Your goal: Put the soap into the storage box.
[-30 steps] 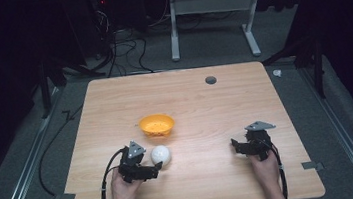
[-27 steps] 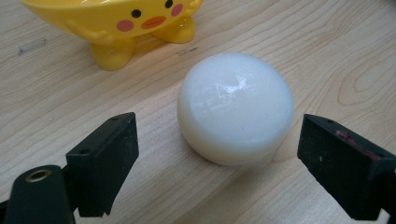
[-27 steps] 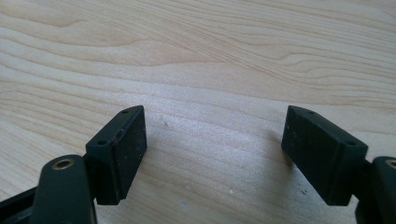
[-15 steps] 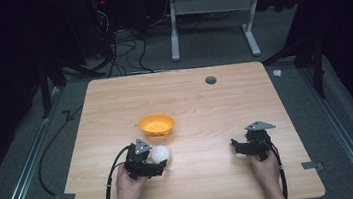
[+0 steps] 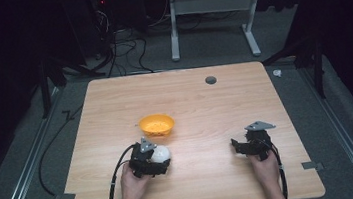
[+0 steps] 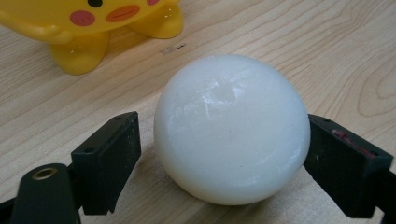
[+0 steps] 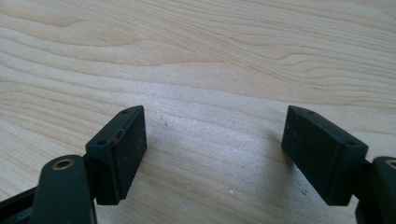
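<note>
Pale wood-grain table (image 5: 189,93) is seen from above against a dark room, with grey floor and a white desk frame (image 5: 211,20) behind it.

Left to right: a white ball (image 6: 231,128) is recorded on the table near the front edge, left of centre; being round, no long axis or facing can be assigned. Just behind it stands an orange-yellow bowl (image 5: 157,125), shown in the left gripper view as a footed dish with a painted face.

The left hand (image 5: 132,177) is brought in from the bottom edge, forearm angled slightly inward, with the left gripper (image 5: 152,158) laid low to the table. Its jaws are set wide on either side of the ball; the right-hand jaw is seen against the ball, while a narrow gap is seen at the other. No firm grasp is established.

The right hand (image 5: 263,162) is held at the front right, well apart from the ball. The right gripper (image 7: 215,149) is pointed left, jaws spread wide over bare wood, nothing between them.
</note>
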The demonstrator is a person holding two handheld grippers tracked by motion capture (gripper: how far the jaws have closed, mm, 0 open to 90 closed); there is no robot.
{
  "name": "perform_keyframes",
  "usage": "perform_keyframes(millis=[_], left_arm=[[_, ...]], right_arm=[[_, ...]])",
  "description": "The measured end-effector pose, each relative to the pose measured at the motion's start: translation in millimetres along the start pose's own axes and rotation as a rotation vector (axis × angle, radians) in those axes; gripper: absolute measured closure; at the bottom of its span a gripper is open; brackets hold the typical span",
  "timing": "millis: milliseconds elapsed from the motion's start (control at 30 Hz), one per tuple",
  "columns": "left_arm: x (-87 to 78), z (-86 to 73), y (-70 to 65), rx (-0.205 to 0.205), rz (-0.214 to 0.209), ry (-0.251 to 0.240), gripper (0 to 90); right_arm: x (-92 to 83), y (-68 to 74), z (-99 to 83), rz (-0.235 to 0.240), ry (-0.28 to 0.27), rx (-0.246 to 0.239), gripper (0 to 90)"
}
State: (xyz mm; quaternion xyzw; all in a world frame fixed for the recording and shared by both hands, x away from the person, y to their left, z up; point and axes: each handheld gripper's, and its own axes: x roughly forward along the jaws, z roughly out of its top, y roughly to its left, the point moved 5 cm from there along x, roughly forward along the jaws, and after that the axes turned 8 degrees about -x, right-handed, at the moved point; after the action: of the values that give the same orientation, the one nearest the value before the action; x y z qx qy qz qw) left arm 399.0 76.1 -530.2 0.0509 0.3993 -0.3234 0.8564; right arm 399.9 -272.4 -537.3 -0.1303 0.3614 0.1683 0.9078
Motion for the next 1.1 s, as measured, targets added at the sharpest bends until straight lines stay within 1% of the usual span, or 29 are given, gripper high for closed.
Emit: perform_keyframes(millis=[133, 300, 500, 600, 867, 1000, 1100], left_arm=[[2.2, 0.9, -1.5, 0.003, 0.003, -0.005, 17.0], [4.9, 2.6, -3.5, 0.006, 0.005, -0.012, 17.4], [9.6, 3.2, -4.5, 0.016, 0.018, -0.013, 19.6], [11.2, 3.0, -4.6, 0.011, 0.007, -0.018, 23.3], [10.9, 3.1, -3.9, 0.006, -0.004, -0.021, 24.0], [9.2, 2.9, -2.1, 0.010, -0.003, -0.013, 24.1], [5.3, 4.3, -1.3, 0.000, -0.006, -0.024, 24.1]], right_arm=[[0.0, 0.0, 0.0, 0.000, 0.000, 0.000, 23.0], [0.0, 0.0, 0.0, 0.000, 0.000, 0.000, 22.9], [0.0, -0.1, 0.0, 0.000, 0.000, -0.001, 23.0], [0.0, -0.1, 0.0, 0.000, 0.000, 0.000, 23.0], [-0.1, 0.0, 0.0, 0.000, 0.001, 0.004, 23.0], [-0.3, 0.0, -0.2, 0.003, 0.002, 0.005, 22.9], [-0.3, 0.0, -0.1, 0.004, 0.002, 0.006, 22.9]])
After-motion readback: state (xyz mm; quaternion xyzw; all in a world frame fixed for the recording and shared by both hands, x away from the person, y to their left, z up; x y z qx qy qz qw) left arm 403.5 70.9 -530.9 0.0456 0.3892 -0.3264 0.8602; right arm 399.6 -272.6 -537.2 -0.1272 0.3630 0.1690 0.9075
